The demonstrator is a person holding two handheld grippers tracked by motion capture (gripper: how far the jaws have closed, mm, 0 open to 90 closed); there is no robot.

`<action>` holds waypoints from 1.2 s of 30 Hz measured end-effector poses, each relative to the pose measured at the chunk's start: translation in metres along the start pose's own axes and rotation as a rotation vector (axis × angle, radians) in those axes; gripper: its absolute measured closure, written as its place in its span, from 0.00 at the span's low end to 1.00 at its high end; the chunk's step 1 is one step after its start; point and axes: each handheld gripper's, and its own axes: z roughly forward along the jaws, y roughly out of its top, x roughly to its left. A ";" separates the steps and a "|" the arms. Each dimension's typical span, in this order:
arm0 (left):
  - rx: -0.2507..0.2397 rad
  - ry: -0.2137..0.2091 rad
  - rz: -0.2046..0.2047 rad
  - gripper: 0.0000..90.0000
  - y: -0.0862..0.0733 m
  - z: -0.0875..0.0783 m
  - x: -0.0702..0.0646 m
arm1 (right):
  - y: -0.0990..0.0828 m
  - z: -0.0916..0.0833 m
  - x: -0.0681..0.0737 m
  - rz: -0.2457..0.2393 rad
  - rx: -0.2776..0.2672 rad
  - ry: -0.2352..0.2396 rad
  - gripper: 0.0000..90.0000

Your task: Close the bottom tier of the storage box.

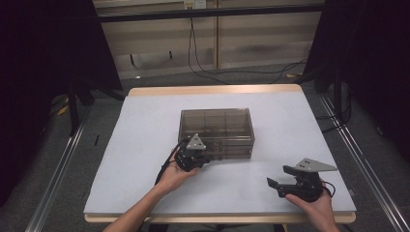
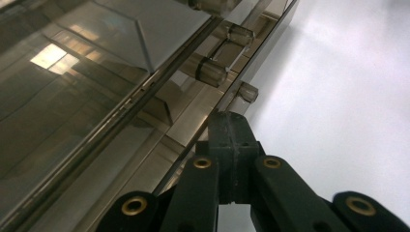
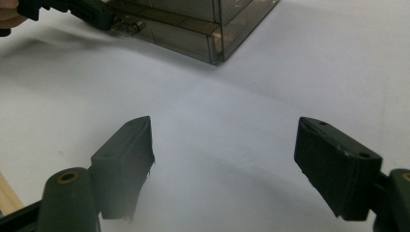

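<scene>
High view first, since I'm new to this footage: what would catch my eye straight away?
A smoky see-through drawer box sits mid-table on the white table. The left tool is shut with its tips at the box's front, by the small clear knobs. The right tool rests near the table's front right, jaws wide open and holding nothing.

My table (image 1: pixel 145 121) carried a pale grey-white mat over nearly its whole top, with a strip of light wood showing along the far edge and a thinner one along the near edge. One thing lay directly on the mat: a smoky, see-through drawer box (image 1: pixel 216 130), set a little beyond the middle, its long side facing me.
</scene>
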 end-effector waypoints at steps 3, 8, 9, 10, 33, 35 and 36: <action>0.002 -0.001 0.004 1.00 0.000 0.000 0.001 | 0.000 0.000 0.000 0.000 -0.001 0.000 0.24; 0.012 0.009 -0.002 1.00 -0.001 0.001 0.003 | 0.000 -0.001 0.000 0.007 0.004 0.000 0.24; 0.004 0.013 -0.008 1.00 -0.002 0.003 0.004 | 0.000 -0.001 0.000 0.007 0.004 0.000 0.24; -0.004 0.012 -0.016 1.00 -0.002 0.004 0.005 | 0.000 -0.001 0.000 0.007 0.003 0.000 0.24; 0.001 0.019 -0.026 1.00 -0.003 0.005 0.008 | 0.000 0.000 -0.001 -0.002 0.005 0.002 0.24; -0.007 0.016 -0.036 1.00 -0.003 0.005 0.007 | 0.000 0.001 0.000 0.001 0.004 0.003 0.24; -0.005 0.021 -0.039 1.00 -0.003 0.005 0.007 | 0.000 0.001 0.000 0.001 0.004 0.003 0.24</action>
